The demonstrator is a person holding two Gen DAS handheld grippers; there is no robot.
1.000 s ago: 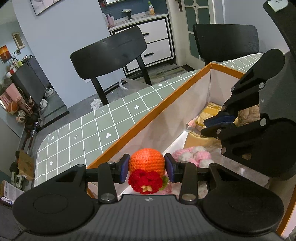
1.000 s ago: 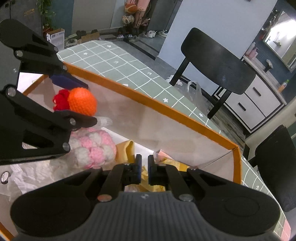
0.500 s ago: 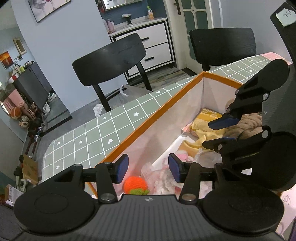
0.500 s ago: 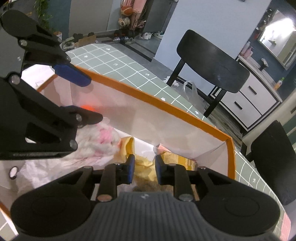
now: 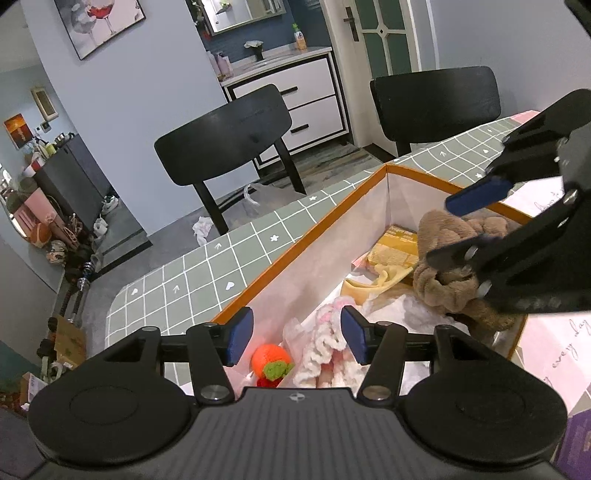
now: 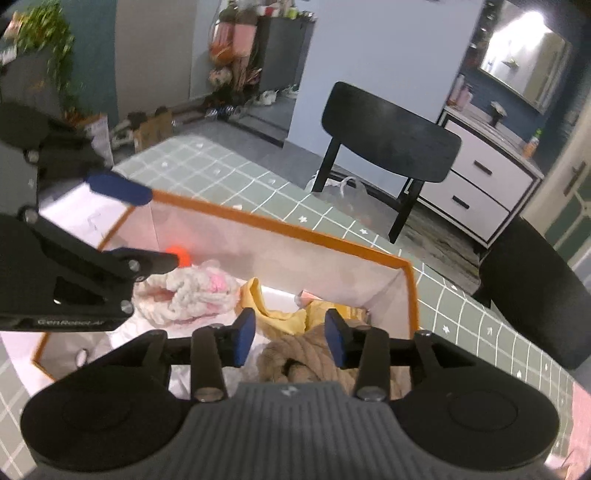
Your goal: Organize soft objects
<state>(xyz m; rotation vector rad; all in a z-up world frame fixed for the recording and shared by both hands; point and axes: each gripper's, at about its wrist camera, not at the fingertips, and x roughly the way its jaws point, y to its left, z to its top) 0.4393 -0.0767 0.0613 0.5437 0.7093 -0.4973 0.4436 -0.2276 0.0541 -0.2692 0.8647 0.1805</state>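
Orange knitted toy (image 5: 271, 360): lies in the orange-rimmed box (image 5: 321, 218), near end.
Left gripper (image 5: 297, 334): fingers apart, empty, above it.
Right gripper (image 6: 290, 334): fingers apart, over the brown plush (image 6: 306, 354).

Two black wooden chairs (image 5: 225, 149) (image 5: 436, 101) stood beside a table covered in a green grid-patterned cloth (image 5: 192, 273), before pale blue walls (image 5: 147, 85). A white drawer cabinet (image 5: 295, 99) sat beneath a mirror (image 5: 236, 14), a framed wine-glass print (image 5: 99, 24) hung nearby, and shoes and clutter lined the grey floor (image 5: 122, 229)
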